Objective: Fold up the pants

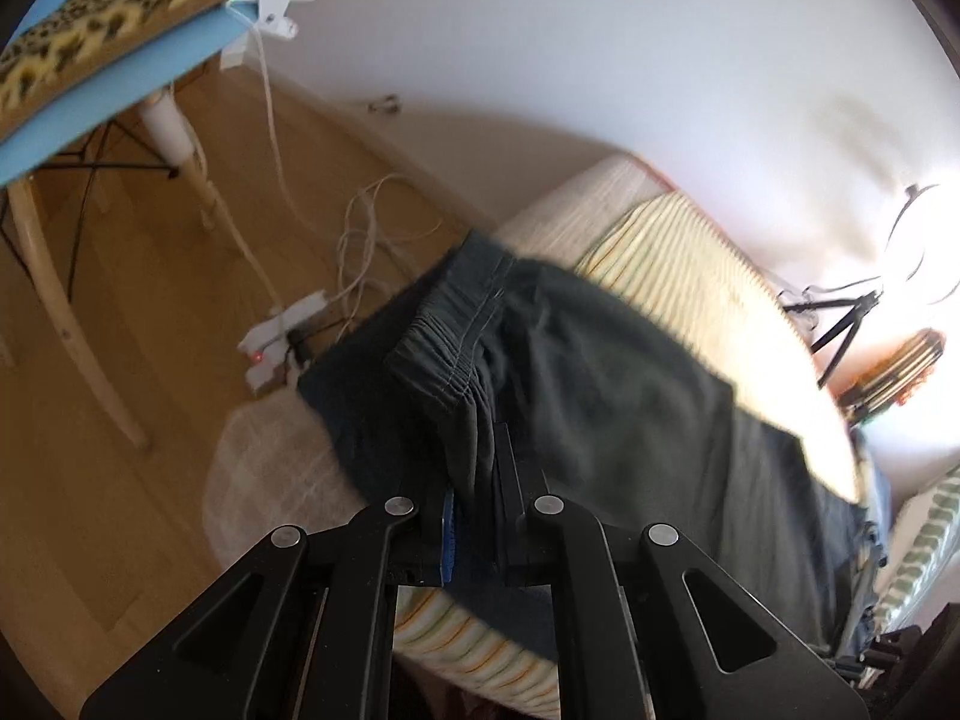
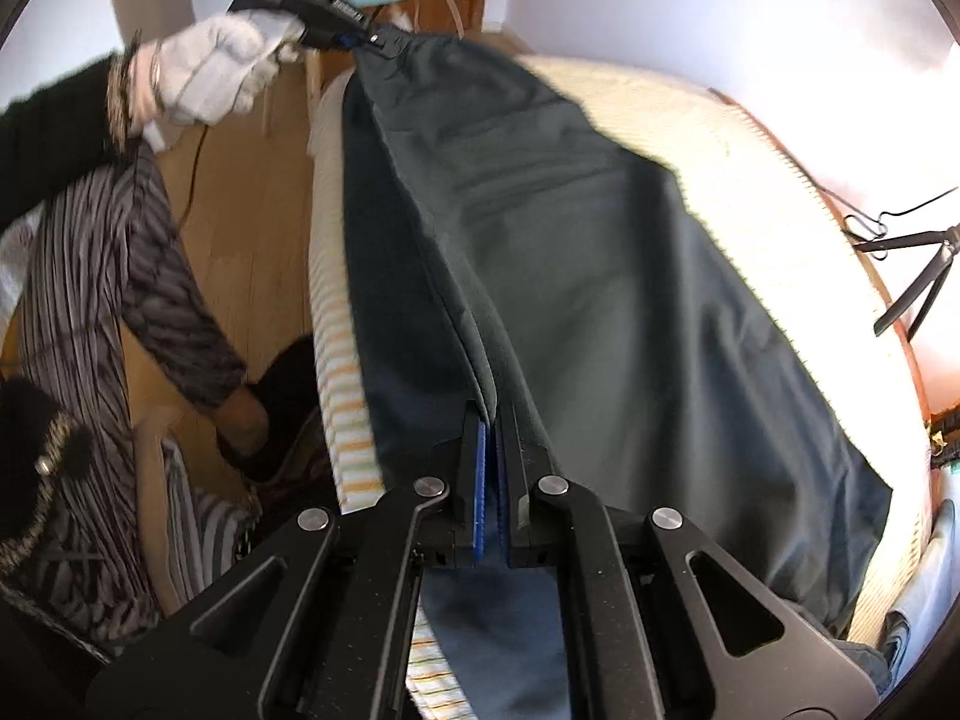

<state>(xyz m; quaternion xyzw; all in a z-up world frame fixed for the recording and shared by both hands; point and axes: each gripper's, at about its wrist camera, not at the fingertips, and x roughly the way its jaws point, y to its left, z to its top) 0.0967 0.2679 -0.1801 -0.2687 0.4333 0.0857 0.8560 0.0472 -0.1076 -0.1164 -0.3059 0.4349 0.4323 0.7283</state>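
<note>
The dark pants [image 2: 600,276] hang stretched between the two grippers over a bed with a striped cover [image 2: 750,138], part of the cloth draped on the cover and its near edge spilling over the bed's side. The left gripper [image 1: 474,468] has its jaws closed on the gathered elastic waistband [image 1: 444,348]; in the right wrist view it appears at the far upper left, carried by a gloved hand [image 2: 222,69]. The right gripper [image 2: 493,450] has its jaws clamped tight on a folded edge of the fabric at the opposite end, which I judge to be the leg end, though the hems themselves are hidden. So the garment's long axis runs from one gripper to the other, roughly along the bed's near edge, waistband pointing toward the left hand and legs toward the right. Each gripper sits at its own end, neither nearer the middle, and the cloth looks already doubled lengthwise, one leg over the other, with a crease running up from the right jaws. The coming move, as I judge it, depends on that axis: bringing one end toward the other would halve the length, provided both grips hold. Beyond the bed lie a wooden floor [image 1: 120,420], a power strip with cables [image 1: 282,330], and a chair [image 1: 90,96].
</note>
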